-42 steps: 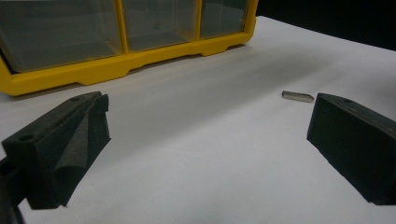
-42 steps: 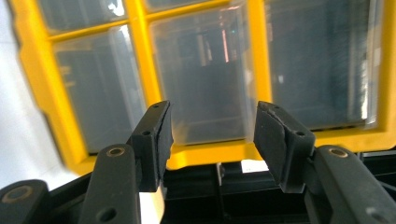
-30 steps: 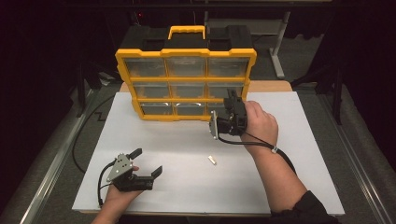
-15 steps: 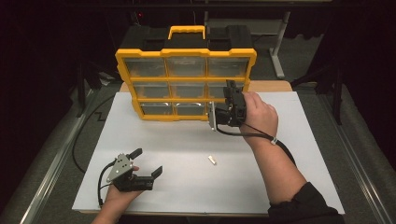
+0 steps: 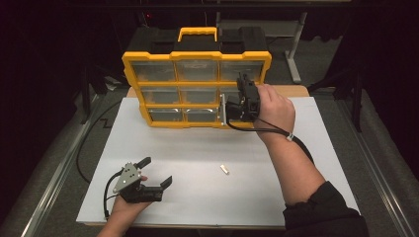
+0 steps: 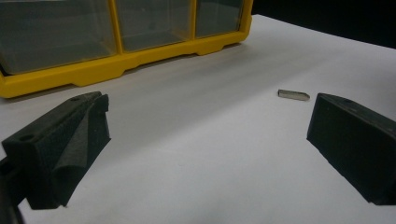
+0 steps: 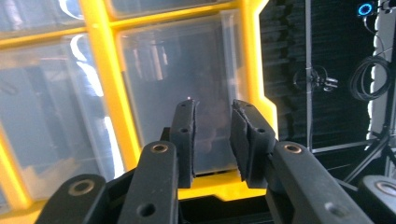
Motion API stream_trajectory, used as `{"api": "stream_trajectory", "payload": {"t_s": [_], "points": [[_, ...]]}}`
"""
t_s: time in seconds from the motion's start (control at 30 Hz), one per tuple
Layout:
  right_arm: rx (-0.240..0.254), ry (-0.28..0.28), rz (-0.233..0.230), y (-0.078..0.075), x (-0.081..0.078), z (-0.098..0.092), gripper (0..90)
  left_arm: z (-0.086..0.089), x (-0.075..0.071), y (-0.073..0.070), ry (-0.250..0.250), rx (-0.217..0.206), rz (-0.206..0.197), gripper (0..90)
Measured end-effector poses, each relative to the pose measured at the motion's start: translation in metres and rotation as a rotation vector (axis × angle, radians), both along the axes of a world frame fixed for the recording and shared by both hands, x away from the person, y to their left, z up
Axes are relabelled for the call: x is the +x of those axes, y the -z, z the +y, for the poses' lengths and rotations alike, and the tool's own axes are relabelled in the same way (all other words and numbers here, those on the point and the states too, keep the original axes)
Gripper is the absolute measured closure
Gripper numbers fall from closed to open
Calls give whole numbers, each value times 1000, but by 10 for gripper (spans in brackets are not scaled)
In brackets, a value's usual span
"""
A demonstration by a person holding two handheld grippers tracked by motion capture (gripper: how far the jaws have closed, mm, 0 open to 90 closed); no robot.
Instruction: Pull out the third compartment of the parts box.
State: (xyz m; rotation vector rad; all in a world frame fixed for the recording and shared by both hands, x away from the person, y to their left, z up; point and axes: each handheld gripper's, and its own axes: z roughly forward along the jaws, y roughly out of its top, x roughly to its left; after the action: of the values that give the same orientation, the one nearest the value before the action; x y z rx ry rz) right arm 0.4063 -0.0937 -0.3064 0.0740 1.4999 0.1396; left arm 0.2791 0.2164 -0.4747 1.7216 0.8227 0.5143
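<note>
High view puts the right gripper (image 5: 229, 106) up against the right column of the organizer (image 5: 197, 85), which stands upright at the far side of the table (image 5: 306, 163). Right gripper view looks straight at a clear bin (image 7: 187, 60) in the yellow frame. Jaws have just been closing and stand narrowed to a slim gap, with nothing visibly pinched between the pads. Looks like an early stage: reaching for the bin's front, no firm grip yet, bin not drawn out as far as can be told. Left gripper (image 5: 157, 171) rests low at the near edge, jaws spread wide and empty. Small metal piece (image 6: 293, 94) lies loose on the table ahead, untouched. Left to do, judging by this: grip, pull the bin, deal with the piece.
</note>
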Motion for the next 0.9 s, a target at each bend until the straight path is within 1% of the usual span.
{"api": "stream_trajectory", "payload": {"t_s": [0.1,0.13,0.17,0.2,0.23,0.33,0.43,0.47,0.5,0.53,0.73,0.8,0.9], "points": [[-17,8,-5,-6,5,1,732,0,0,0,1,0,0,3],[-12,14,-5,-7,6,1,731,0,0,0,1,1,0,3],[-18,17,-5,-8,8,1,732,0,0,0,1,1,0,3],[-36,17,-8,-9,10,1,732,0,0,0,1,0,0,3],[-42,25,-9,-10,12,1,732,0,0,0,1,0,0,3],[-43,42,-7,-11,18,0,734,1,0,0,-2,-5,-1,3],[-60,49,-10,-12,22,0,741,1,0,0,-1,-4,0,3],[-66,52,-12,-13,23,1,741,1,0,0,-1,-4,0,3],[-76,44,-17,-14,24,1,747,1,0,0,0,-5,0,3],[-68,50,-16,-13,24,2,747,1,0,0,-1,-5,1,3],[-88,52,-14,-13,28,5,766,1,0,0,-1,-8,1,3],[-98,54,-19,-12,29,6,766,1,0,0,-2,-7,-1,3],[-102,62,-26,-11,29,8,775,1,0,0,1,-4,0,3]]}}
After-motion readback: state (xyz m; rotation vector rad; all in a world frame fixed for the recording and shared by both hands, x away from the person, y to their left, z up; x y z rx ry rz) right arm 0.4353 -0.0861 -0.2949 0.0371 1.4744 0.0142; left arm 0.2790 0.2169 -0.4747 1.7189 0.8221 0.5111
